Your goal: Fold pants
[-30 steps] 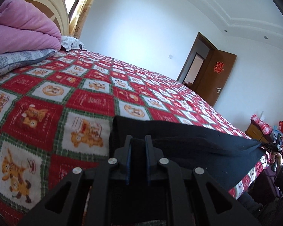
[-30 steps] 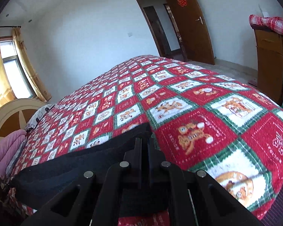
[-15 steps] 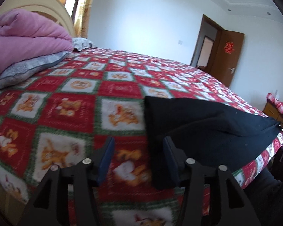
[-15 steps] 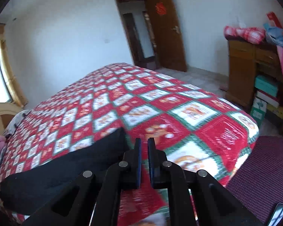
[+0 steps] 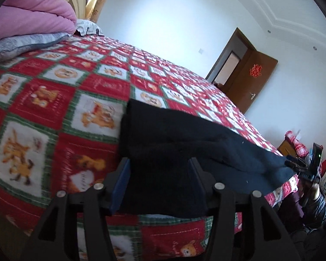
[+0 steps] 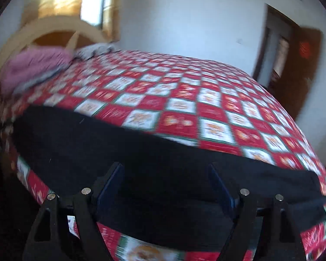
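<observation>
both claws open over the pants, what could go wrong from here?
1. The pants lie along the near edge of the bed; a pull toward the edge could drag them off.
2. The left claw straddles a bulky stacked end; a shallow pinch may catch only the top layer and undo the fold.
3. The right view is motion-blurred; the right claw may close off target on the uniformly dark cloth.

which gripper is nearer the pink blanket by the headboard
Left. The left gripper sits at the pants' end toward the pink blanket; the right gripper is farther along, blanket distant.
</observation>
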Available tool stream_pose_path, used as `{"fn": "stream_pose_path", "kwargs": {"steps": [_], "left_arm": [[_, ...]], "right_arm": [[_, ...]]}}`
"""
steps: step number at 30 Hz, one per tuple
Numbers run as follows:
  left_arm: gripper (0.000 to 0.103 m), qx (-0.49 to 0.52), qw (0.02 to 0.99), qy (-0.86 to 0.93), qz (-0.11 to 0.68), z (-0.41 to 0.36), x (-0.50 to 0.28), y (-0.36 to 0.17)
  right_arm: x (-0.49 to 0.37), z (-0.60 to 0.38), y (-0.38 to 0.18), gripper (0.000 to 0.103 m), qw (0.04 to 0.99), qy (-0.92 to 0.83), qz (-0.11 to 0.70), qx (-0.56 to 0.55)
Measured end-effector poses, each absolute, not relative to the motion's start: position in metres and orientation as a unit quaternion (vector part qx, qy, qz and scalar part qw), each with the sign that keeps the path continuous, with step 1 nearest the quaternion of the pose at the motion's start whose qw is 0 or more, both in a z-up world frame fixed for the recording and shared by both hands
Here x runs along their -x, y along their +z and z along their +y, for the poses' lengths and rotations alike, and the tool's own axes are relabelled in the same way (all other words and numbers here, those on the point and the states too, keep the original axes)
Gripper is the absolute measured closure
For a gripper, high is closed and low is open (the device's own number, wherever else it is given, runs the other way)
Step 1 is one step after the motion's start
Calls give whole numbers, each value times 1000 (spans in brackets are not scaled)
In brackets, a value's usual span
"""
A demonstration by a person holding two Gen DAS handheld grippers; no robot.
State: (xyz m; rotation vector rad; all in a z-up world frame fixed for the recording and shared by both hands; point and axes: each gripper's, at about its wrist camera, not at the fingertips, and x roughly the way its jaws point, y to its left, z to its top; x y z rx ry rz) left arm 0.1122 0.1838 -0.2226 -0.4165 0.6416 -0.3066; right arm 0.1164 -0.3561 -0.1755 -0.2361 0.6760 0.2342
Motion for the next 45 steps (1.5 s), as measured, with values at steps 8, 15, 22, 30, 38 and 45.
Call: {"fn": "stream_pose_path", "kwargs": {"steps": [8, 15, 22, 30, 38, 45], "left_arm": [[85, 163, 923, -141, 318, 177, -112, -222], [94, 136, 930, -148, 307, 171, -109, -210], [95, 151, 932, -155, 291, 177, -109, -200], [95, 164, 934, -170, 268, 192, -102, -192], [95, 165, 922, -198, 289, 198, -96, -215], [95, 175, 920, -210, 282, 205, -86, -219]], "right_arm": [[-111, -278, -223, 43, 898, 162, 315, 264], [-128, -265, -244, 77, 879, 163, 327, 305], [-126, -264, -242, 99, 874, 184, 338, 297], [-102, -277, -210, 101, 888, 200, 323, 260], [-92, -276, -240, 100, 875, 194, 350, 272], [-83, -286, -226, 100, 888, 205, 342, 229]]}}
